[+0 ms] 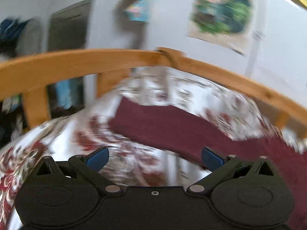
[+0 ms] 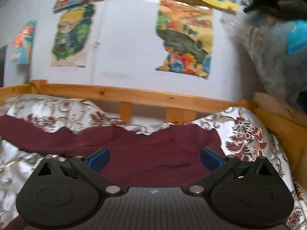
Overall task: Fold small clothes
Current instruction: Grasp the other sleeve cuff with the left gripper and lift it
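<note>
A dark maroon garment [image 1: 172,126] lies flat on a white bedcover with a red floral pattern [image 1: 63,140]. In the blurred left wrist view it stretches from the middle to the lower right. My left gripper [image 1: 155,158] hangs above the bed, open, with nothing between its blue pads [image 1: 97,158]; its right pad sits over the garment's near edge. In the right wrist view the maroon garment [image 2: 153,153] spreads wide across the bedcover [image 2: 245,140]. My right gripper [image 2: 154,159] is open above its middle, holding nothing.
A wooden bed rail [image 2: 134,95] runs along the far side, with a corner post [image 1: 168,57] in the left wrist view. Colourful posters [image 2: 184,36] hang on the pale wall. A grey bundle of cloth [image 2: 274,57] is piled at the right.
</note>
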The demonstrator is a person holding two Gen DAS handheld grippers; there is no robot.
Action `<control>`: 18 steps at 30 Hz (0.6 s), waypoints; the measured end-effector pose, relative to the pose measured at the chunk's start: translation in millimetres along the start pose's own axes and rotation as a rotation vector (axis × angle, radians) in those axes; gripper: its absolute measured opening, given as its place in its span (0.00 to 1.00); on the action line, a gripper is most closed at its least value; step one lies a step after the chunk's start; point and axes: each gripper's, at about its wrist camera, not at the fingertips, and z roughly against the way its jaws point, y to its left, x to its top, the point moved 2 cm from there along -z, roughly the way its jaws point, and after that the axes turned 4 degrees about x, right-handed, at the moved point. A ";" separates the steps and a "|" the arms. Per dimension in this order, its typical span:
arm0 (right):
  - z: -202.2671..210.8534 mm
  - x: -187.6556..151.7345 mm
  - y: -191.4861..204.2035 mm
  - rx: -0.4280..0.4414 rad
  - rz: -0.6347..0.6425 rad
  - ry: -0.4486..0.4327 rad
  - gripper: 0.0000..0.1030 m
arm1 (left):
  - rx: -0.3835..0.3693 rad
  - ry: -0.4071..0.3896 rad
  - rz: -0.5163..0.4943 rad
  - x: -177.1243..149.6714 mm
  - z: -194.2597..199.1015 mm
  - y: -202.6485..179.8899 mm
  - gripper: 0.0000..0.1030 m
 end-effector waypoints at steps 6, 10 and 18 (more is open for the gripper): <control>32.0 -22.8 26.3 0.039 -0.024 0.023 1.00 | -0.033 0.039 0.261 -3.0 -31.2 25.8 0.99; 25.4 -38.1 31.6 0.033 -0.005 0.087 1.00 | -0.056 -0.004 0.272 8.8 -49.1 22.6 0.99; 4.9 -51.1 13.5 0.033 -0.135 0.133 1.00 | 0.034 -0.004 0.314 20.2 -77.1 31.5 0.61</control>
